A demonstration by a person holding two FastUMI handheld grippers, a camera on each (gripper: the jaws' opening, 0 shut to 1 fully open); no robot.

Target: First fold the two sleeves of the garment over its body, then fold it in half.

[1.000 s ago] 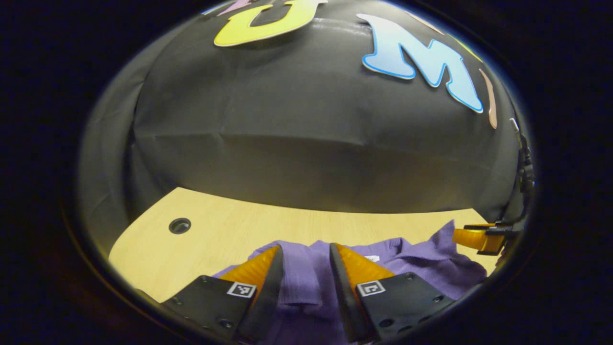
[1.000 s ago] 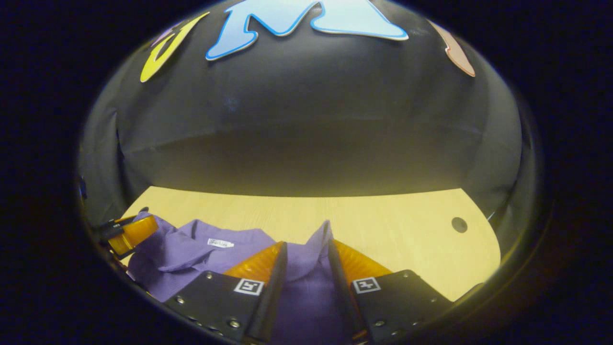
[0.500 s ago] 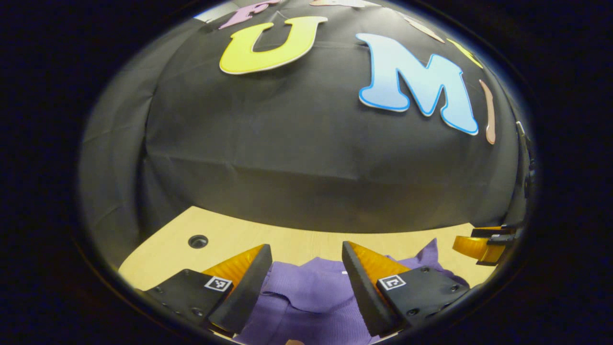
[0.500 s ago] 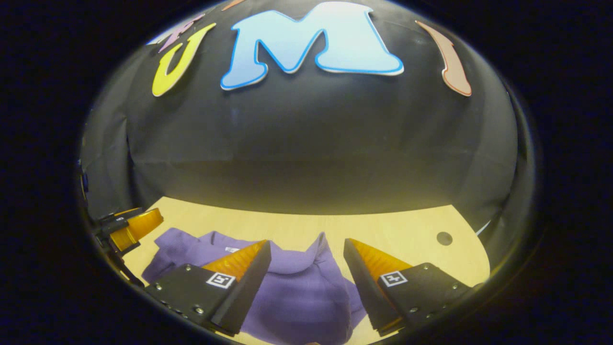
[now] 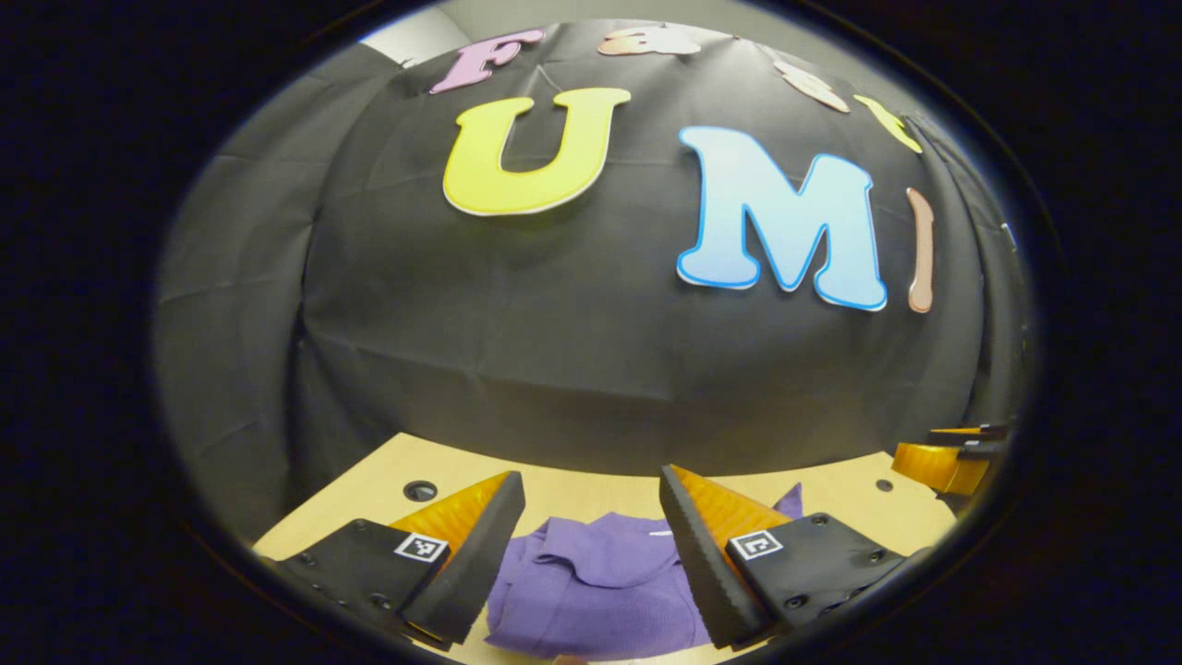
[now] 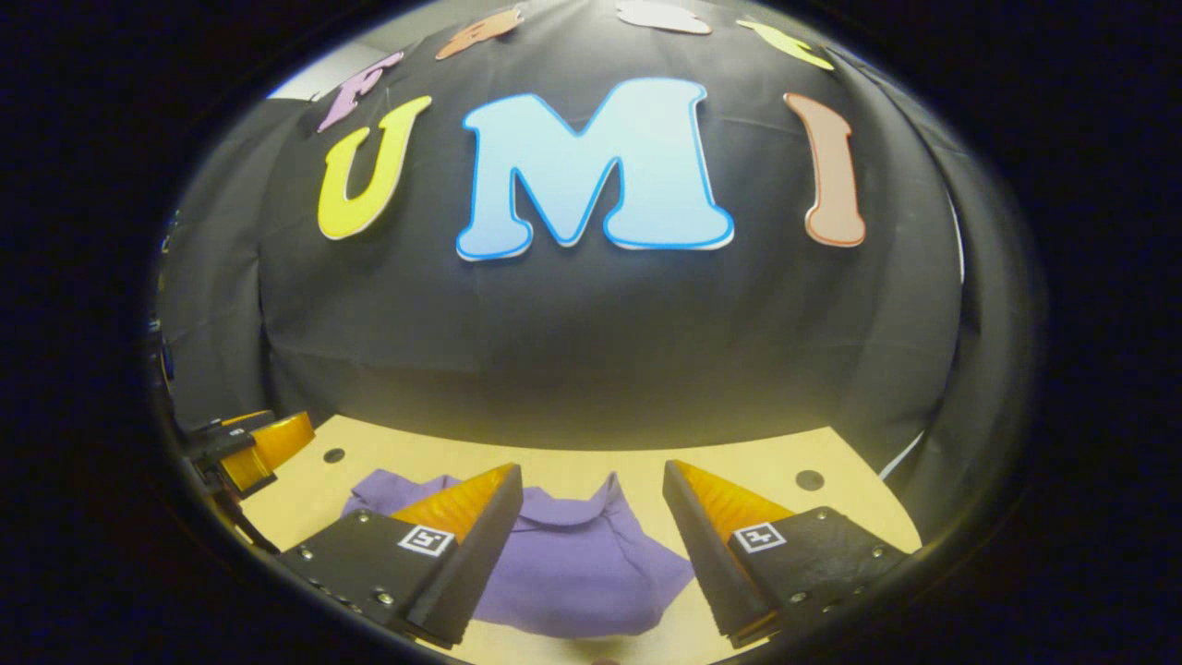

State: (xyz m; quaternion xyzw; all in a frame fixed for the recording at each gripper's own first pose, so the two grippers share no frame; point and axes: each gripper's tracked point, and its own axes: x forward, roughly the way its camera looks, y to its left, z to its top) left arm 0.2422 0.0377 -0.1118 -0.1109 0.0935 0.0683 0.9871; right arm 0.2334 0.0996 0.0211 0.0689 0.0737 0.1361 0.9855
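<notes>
Both claws were released, fingers spread wide, nothing between them. Left claw [image 5: 591, 499] hung above the purple garment [image 5: 600, 586], which lay bunched and folded on the light wood surface [image 5: 369, 499] toward its near edge. Right claw [image 6: 591, 489] sat above the same garment [image 6: 582, 568], not touching it. Each claw showed at the edge of the other's view. Cable holes [image 6: 810, 479] dotted the surface near its far edge.

The right gripper [image 6: 591, 480] hangs with fingers spread above the purple garment [image 6: 577, 563] on the table [image 6: 739, 462]; the left gripper [image 6: 254, 448] shows far left.
</notes>
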